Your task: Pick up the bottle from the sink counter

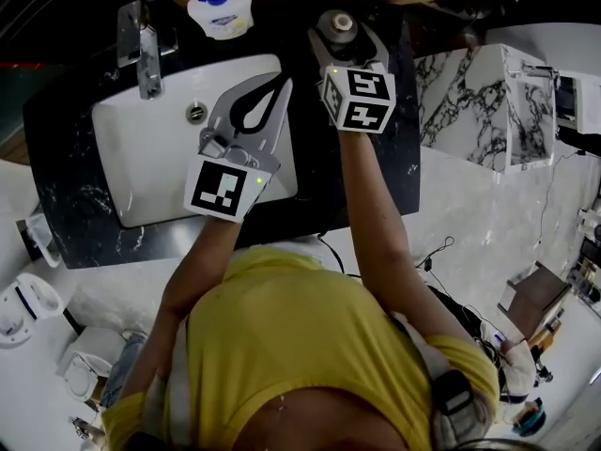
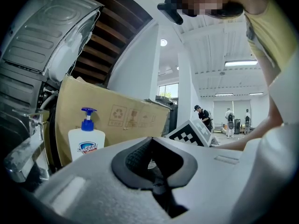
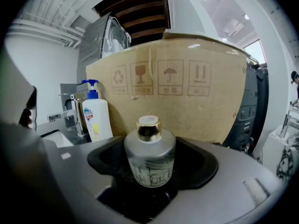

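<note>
bottle (image 3: 149,150): short, round, frosted glass with a faint dark line drawing round the lower wall; shiny gold cylindrical cap. stood upright on the counter (image 1: 66,177) at its back edge, right of the sink (image 1: 141,158) and in front of the box (image 3: 187,87).

right gripper (image 1: 346,38): grey matte plastic, with dark ribbed pads in a scooped recess. jaws are held apart, one on each side of the bottle, with the bottle set in the recess between them. the pads are seen close to the glass, but contact cannot be made out. a black-and-white marker cube is carried behind the jaws.

left gripper (image 1: 280,83): same make. jaws are brought together at the tips, an oval gap is left behind them, and nothing is held. it is held above the basin of the sink.

counter: black polished stone with thin white veins.

sink: white, glossy, rectangular with rounded corners; a round metal drain is set near its back wall.

faucet (image 1: 146,50): squared chrome, mounted at the back left of the sink.

soap pump (image 1: 218,7): white plastic with a blue pump head and a printed label, stood behind the sink.

box: plain brown cardboard printed with handling symbols, stood against the back of the counter.
</note>
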`<state>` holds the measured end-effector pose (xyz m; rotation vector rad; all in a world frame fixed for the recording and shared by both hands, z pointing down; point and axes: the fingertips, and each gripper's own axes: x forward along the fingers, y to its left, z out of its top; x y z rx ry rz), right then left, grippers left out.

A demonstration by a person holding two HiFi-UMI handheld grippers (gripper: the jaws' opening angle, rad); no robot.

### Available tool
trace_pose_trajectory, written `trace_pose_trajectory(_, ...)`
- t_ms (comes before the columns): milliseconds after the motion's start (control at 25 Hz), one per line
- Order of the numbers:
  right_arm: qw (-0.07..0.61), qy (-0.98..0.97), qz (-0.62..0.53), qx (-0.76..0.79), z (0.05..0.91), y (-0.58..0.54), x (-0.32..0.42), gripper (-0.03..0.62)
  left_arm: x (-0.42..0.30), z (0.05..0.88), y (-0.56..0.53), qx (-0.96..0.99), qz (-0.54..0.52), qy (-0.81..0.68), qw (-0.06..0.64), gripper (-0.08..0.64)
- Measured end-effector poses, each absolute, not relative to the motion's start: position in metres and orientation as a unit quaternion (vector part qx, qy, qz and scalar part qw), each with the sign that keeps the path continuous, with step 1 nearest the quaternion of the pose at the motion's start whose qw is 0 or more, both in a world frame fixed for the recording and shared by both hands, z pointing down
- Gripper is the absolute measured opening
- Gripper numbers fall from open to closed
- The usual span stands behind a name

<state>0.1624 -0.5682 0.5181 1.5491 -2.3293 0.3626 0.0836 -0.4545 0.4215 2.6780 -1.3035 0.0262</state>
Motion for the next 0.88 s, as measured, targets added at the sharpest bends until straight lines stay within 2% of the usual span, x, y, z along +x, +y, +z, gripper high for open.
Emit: trace_pose_trajectory(880,0.094,-0.775,0.044,0.623,0.353,-0.406,0.203,0.324,0.090,0.365,-0.391,0.909,0.001,-0.417,0.020,0.000)
